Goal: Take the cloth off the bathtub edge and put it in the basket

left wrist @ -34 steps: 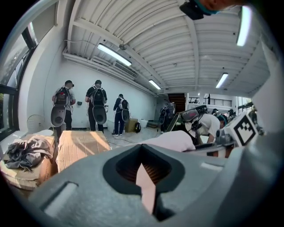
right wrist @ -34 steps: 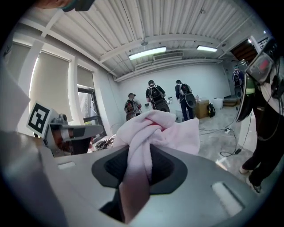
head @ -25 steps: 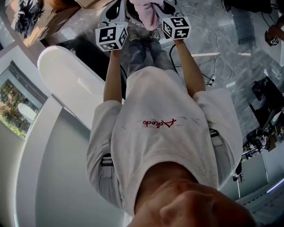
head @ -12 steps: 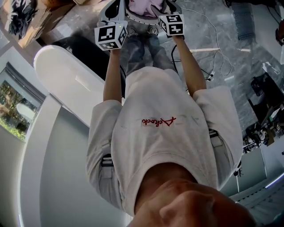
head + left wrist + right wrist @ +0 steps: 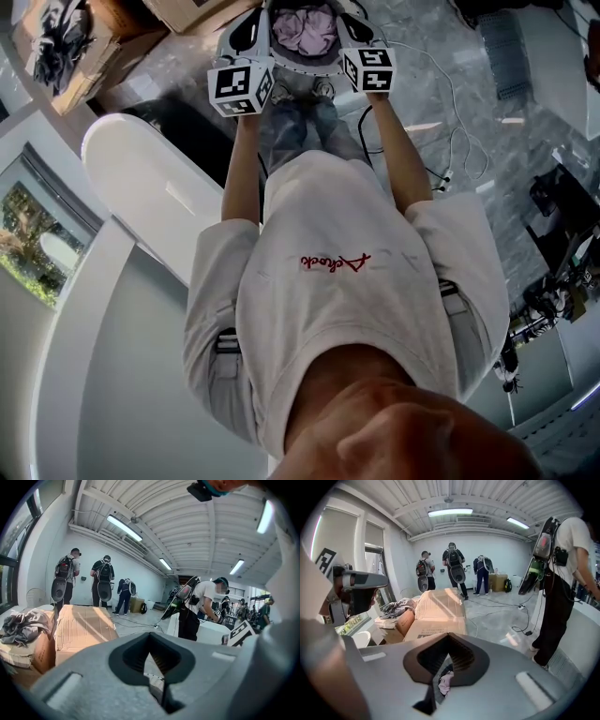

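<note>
The pink cloth point(image 5: 305, 30) lies bunched inside the round basket point(image 5: 302, 67) at the top of the head view. My left gripper point(image 5: 246, 28) hangs over the basket's left rim and my right gripper point(image 5: 354, 26) over its right rim. The right gripper point(image 5: 446, 667) has just been closing and now stands shut with nothing between its jaws. A bit of the cloth point(image 5: 445, 682) shows below through the slit. In its own view the left gripper point(image 5: 152, 663) is shut and empty, with only floor behind it. The white bathtub point(image 5: 150, 178) curves along the left.
Cardboard boxes point(image 5: 103, 47) with dark clothes on top stand beyond the tub's end. White cables point(image 5: 450, 122) trail over the grey floor at the right. Equipment point(image 5: 562, 197) crowds the right edge. Several people point(image 5: 454, 569) stand farther back in the room.
The pink cloth hung from the right gripper above the basket a second ago; now it lies in the basket and the gripper is free of it. Both grippers shifted slightly.
</note>
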`<move>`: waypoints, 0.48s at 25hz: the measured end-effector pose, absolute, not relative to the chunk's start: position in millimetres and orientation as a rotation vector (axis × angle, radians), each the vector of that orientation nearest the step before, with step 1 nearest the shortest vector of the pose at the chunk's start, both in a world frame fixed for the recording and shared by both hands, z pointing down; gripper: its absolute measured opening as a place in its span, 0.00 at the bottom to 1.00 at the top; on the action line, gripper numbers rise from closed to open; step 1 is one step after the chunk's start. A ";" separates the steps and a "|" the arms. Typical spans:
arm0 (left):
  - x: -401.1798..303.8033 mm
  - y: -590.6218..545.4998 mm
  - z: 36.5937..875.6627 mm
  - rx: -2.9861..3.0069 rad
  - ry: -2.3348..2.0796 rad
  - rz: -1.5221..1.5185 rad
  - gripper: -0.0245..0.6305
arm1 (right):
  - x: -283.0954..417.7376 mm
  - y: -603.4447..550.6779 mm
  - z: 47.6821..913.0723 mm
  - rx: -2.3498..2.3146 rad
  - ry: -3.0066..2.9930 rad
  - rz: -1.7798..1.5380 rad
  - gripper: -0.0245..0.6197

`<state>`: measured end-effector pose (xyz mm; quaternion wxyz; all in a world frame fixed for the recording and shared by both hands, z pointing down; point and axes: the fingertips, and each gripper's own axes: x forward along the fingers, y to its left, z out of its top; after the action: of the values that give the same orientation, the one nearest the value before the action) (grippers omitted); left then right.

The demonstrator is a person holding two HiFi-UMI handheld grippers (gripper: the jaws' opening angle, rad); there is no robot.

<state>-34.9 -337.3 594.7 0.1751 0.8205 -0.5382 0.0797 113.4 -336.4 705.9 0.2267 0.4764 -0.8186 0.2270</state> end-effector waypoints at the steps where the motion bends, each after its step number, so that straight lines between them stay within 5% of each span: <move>1: -35.0 -338.1 589.3 2.332 -1.530 0.220 0.04 | 115.7 -338.6 697.9 1.338 -2.265 0.608 0.04; 12: -46.9 -339.3 523.0 2.423 -1.623 0.174 0.04 | 110.4 -364.9 596.0 1.430 -2.446 0.448 0.05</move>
<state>-46.9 -339.3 523.0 0.1097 0.8245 -0.5520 0.0593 110.4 -364.9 596.0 0.1363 0.4939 -0.8447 0.1549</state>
